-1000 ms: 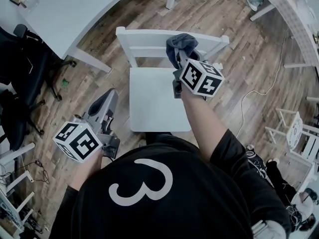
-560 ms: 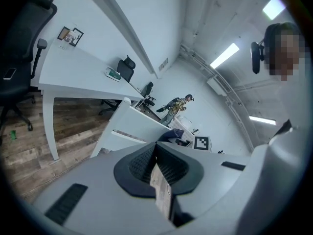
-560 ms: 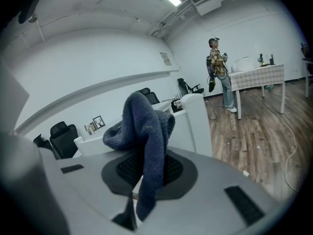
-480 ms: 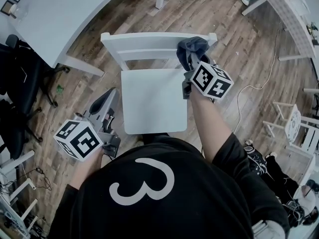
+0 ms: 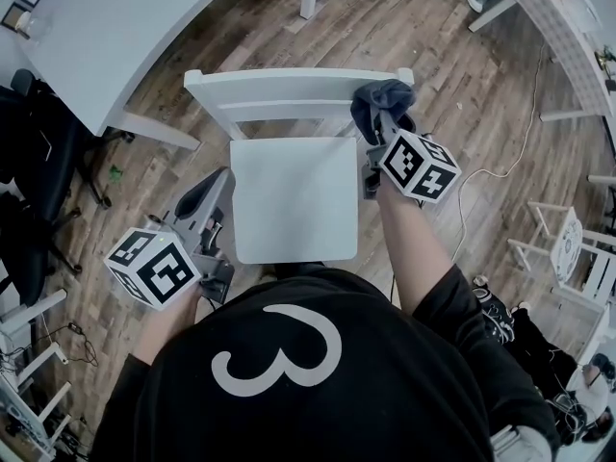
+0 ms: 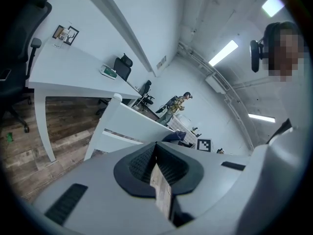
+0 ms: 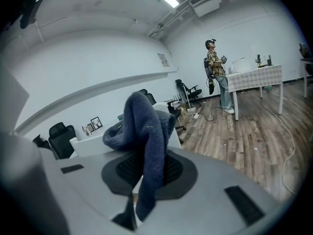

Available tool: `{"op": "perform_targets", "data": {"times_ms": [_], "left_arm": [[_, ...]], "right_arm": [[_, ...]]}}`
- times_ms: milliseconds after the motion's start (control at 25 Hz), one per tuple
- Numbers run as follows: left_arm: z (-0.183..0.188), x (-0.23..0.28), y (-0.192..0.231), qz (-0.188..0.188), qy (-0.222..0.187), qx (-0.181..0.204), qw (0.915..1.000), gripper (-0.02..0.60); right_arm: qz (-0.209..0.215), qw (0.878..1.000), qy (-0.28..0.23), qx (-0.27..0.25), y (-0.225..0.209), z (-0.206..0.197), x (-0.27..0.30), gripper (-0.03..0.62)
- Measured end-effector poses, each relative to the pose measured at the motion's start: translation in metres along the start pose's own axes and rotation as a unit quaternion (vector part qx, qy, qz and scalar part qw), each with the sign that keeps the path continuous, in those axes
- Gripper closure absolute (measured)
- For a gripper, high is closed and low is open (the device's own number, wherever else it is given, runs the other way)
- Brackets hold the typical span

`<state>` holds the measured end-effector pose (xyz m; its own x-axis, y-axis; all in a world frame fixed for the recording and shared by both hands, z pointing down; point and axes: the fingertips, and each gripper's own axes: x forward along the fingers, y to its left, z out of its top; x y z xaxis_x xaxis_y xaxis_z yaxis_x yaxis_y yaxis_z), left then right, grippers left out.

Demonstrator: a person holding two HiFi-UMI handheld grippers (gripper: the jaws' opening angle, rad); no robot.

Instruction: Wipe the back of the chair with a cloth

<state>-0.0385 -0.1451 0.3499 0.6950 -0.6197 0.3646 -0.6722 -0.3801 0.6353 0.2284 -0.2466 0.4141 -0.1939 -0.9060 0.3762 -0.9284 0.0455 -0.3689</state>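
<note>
Mid-wipe: right gripper pinches cloth on chair back, 1 o'clock; left gripper clenched empty; next likely sweeps toward 11.

Matt painted chair, knit cloth, wood-plank floor.

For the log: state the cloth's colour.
Dark blue-grey; the cloth shows best in the right gripper view.

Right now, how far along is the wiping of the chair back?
Done: the right gripper is shut on the cloth. In hand: the cloth sits at the right end of the chair back's top rail. Left: likely the rest of that rail and the lower slat; no wiped trace shows. The left gripper is shut, empty, beside the seat.
</note>
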Motion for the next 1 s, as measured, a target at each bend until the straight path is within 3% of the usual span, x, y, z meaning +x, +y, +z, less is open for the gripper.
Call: {"op": "perform_targets", "data": {"times_ms": [400,640,1000], "left_arm": [[0.001,-0.001,0.000,0.008,-0.012,0.002,0.9999,0.569],[0.008,-0.012,0.007,0.004,-0.016,0.004,0.9999,0.568],[0.019,-0.025,0.043,0.002,0.014,0.000,0.9999,0.569]], "right_arm": [[0.059,0.998,-0.010,0.017,0.021,-0.004,-0.012,0.543],[0.106,0.994,0.007,0.020,0.072,-0.026,-0.015,0.543],[0.165,0.985,0.044,-0.001,0.168,-0.073,0.011,0.543]]}}
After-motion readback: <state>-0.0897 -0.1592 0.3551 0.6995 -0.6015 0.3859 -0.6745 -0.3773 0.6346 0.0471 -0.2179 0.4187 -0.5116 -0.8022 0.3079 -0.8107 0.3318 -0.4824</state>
